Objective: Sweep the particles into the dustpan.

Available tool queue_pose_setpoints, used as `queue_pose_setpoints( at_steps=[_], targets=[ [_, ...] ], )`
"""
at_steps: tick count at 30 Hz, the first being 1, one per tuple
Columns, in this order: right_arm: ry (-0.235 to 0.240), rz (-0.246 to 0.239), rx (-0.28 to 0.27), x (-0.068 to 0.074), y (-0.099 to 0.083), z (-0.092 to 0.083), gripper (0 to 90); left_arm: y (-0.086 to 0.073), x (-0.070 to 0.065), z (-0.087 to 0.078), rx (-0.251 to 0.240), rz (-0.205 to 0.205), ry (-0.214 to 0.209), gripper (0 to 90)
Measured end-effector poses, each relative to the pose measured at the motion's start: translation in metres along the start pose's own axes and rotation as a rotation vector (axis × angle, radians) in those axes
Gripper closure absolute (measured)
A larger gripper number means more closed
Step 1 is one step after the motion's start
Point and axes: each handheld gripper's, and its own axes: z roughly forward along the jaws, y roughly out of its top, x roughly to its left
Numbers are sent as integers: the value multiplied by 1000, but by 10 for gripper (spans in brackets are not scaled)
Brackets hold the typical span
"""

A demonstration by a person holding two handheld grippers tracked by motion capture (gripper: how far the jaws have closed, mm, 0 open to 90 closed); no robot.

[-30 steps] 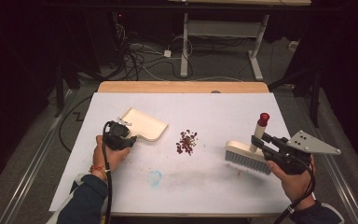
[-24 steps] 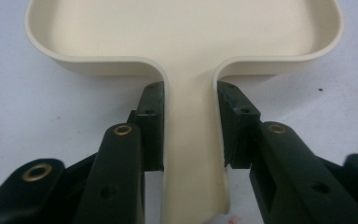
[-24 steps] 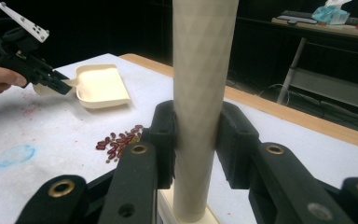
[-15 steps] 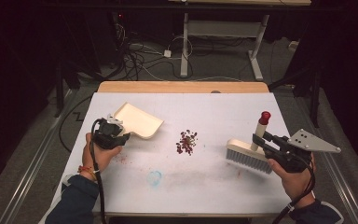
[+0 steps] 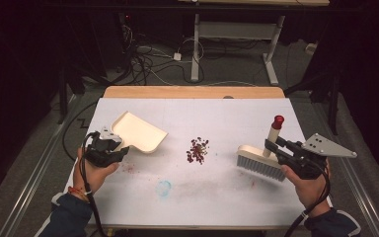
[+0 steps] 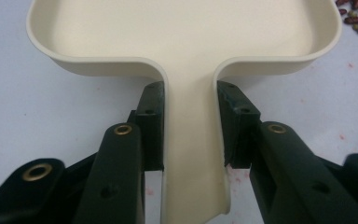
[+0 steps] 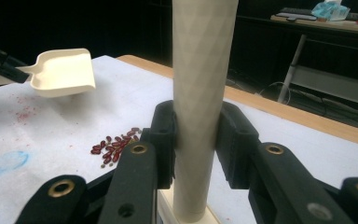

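The left gripper [image 5: 109,146] is clamped on the flat handle of a cream dustpan [image 5: 139,132], its two black jaws pressed against either side of the handle, as the left gripper view shows plainly. The dustpan sits at the left of the white table [image 5: 217,197], its open mouth turned toward the right and slightly near; from the right gripper view it seems to be lifted a little off the surface, though the angle makes that hard to be sure of. The right gripper [image 5: 276,146] is clamped on the upright, red-capped handle of a small brush [image 5: 259,161], whose long bristle head lies just left of that hand, running from left-far to right-near. A small heap of dark red beans [image 5: 197,149] lies near the middle of the table, between the two tools and apart from both. That is the relation the next move turns on: the beans lie to the right of the dustpan's mouth and to the left of the brush, roughly on the line that joins them. The brush looks slightly nearer the heap than the pan is, so I judge that the pan must first come closer and set its lip down beside the beans before the brush sweeps them leftward into it.
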Motion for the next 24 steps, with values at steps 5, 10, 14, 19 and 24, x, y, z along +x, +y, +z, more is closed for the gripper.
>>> queue_pose_setpoints(
  at_steps=[5,10,14,19,24],
  targets=[
    [-4,-15,-1,1,1,3,705,-6,-5,-4,15,26,-6,646],
    [-5,-14,-2,0,2,7,705,-16,-14,-9,35,51,-20,646],
    [-7,-3,-10,-2,4,12,705,-27,-21,-14,49,69,-35,646],
    [-12,-17,-6,-5,9,22,705,-41,-29,-18,62,84,-65,646],
    [-16,-4,-12,-8,16,36,705,-46,-35,-18,78,108,-93,646]
  ],
)
